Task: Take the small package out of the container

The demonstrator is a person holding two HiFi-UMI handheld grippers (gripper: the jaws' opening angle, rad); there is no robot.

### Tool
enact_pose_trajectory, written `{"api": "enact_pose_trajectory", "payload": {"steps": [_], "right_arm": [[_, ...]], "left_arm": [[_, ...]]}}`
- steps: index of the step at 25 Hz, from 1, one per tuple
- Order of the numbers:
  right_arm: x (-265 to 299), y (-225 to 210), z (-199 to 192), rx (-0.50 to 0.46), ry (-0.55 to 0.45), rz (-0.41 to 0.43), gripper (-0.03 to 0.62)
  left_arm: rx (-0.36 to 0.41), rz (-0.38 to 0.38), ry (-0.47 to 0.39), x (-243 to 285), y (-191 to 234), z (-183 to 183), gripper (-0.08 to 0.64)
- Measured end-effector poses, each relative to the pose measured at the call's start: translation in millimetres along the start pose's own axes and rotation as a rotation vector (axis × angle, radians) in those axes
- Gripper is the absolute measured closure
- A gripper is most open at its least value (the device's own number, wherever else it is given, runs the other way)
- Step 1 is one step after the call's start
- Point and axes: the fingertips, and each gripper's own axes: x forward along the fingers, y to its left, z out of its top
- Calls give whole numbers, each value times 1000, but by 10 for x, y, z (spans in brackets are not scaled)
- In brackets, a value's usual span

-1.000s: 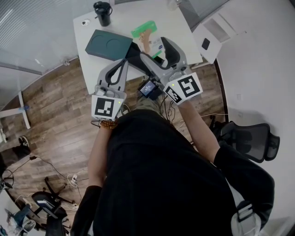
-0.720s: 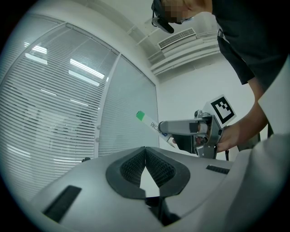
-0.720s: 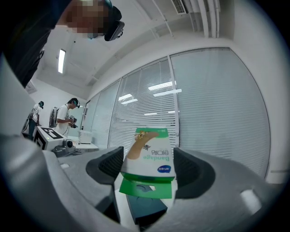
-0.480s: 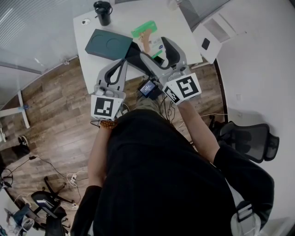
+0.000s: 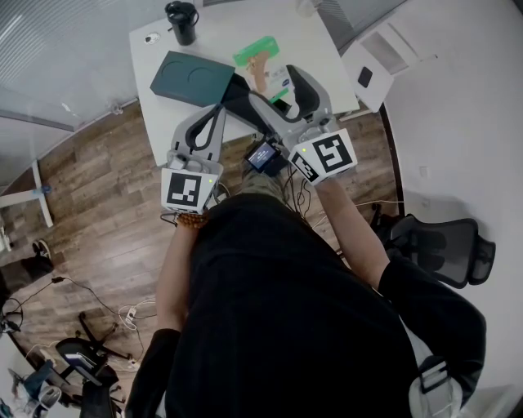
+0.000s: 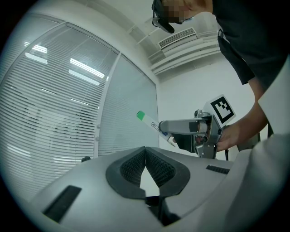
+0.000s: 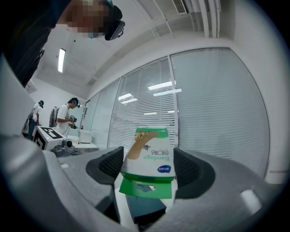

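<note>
Set against the pictures from half a second and a second ago, we find almost nothing changed: both grippers sit in the same places over the near edge of the white table (image 5: 233, 24), and only the marker cube on the right one has shifted by a hair. The right gripper (image 7: 147, 165) is clamped on the small package (image 7: 149, 158), a white and green bandage box, with one pad pressing each side and the box's green flap hanging open below. From the head view we see the package up between those jaws, just right of the dark teal container (image 5: 192, 77), which lies flat on the table, apart from it. The left gripper view shows the package lifted in the air against the window blinds. The left gripper (image 6: 145, 149) has its jaws brought together, the ribbed pads meeting at their tips with nothing between them, and it sits beside the right one, nearer to us. Both forearms reach forward from the black-shirted torso, the right arm (image 5: 351, 229) bare and angled inward, the right hand (image 6: 231, 136) wrapped round its gripper's handle. A black cup (image 5: 182, 22) stands at the table's far corner.
</note>
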Motion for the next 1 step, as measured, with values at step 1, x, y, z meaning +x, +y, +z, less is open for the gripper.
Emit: {"api": "enact_pose_trajectory", "payload": {"steps": [1], "right_arm": [[0,0,2,0,-1,0,252]], "left_arm": [[-1,0,1,-3,0,-3,560]]}}
